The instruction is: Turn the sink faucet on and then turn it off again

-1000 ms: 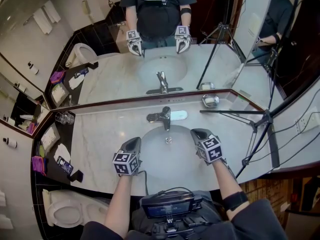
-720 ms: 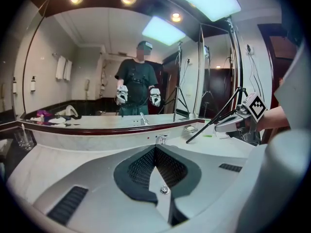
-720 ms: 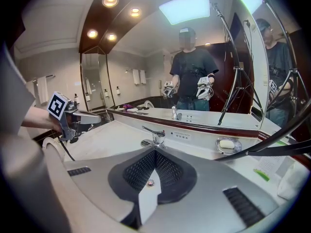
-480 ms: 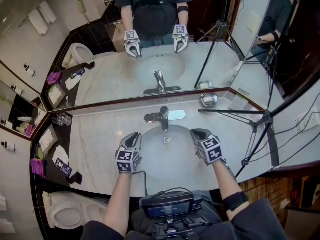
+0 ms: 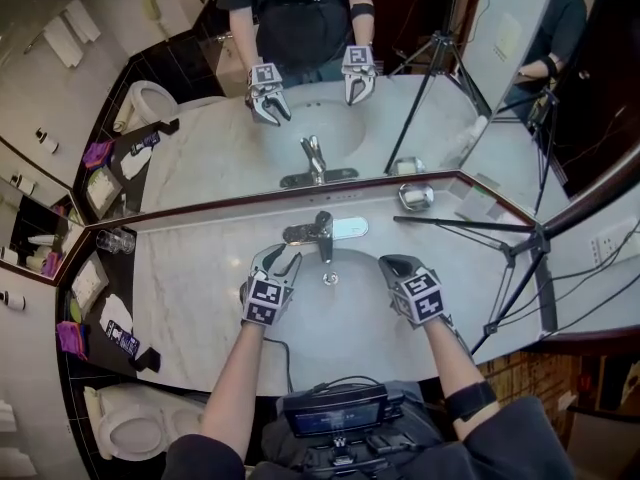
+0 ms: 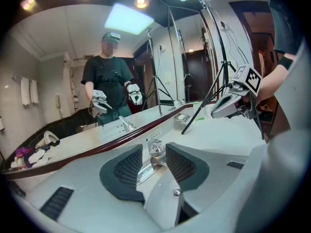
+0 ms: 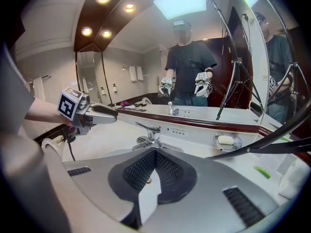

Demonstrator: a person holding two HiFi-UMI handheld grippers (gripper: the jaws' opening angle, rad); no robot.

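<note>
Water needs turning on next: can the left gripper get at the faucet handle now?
Probably yes. The left gripper is opening its jaws, the faucet handle lies just ahead, not yet between them, and nothing blocks the way.

Readable text: none.
Small plate just behind the faucet: one line of print, too small to read.
Left marker cube, left of the faucet: black-and-white square pattern, no letters or numbers.
Right marker cube, right of the faucet: same kind of pattern.
Cards far left of the faucet: print blurred.
</note>
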